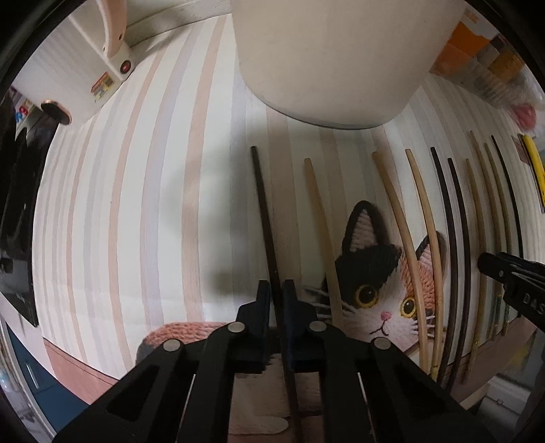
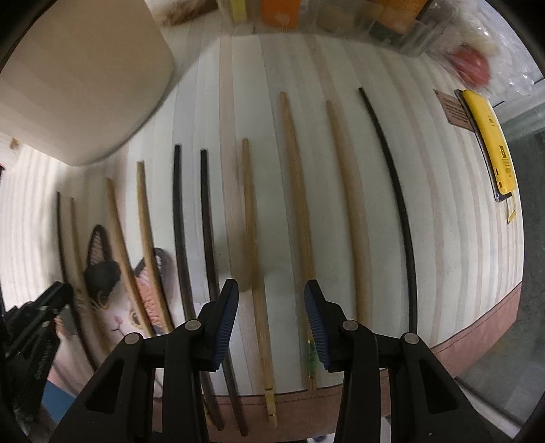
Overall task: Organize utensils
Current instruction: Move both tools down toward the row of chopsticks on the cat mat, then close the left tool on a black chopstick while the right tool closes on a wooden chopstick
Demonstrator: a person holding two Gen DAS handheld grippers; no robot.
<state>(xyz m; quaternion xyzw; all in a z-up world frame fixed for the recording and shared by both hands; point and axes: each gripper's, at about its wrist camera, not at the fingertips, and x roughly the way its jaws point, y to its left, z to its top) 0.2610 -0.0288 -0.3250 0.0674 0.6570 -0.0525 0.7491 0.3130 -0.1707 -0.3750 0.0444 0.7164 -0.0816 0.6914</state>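
Several chopsticks, dark and light bamboo, lie side by side on a striped cloth [image 1: 136, 204]. My left gripper [image 1: 277, 289] is shut on a dark chopstick [image 1: 264, 211], which runs forward between its fingers. A cream holder [image 1: 333, 58] stands just beyond the chopsticks' far ends; it also shows in the right wrist view [image 2: 81, 78]. My right gripper [image 2: 270, 296] is open above two bamboo chopsticks [image 2: 252, 238], not touching them. The left gripper shows at the left edge of the right wrist view [image 2: 37, 317].
A crocheted cat mat [image 1: 378, 289] lies under some chopsticks. A yellow case [image 2: 490, 143] lies at the right. A white appliance [image 1: 88, 68] stands at the far left. Clear boxes [image 2: 374, 20] line the back. The cloth's brown edge [image 2: 477, 337] runs along the front.
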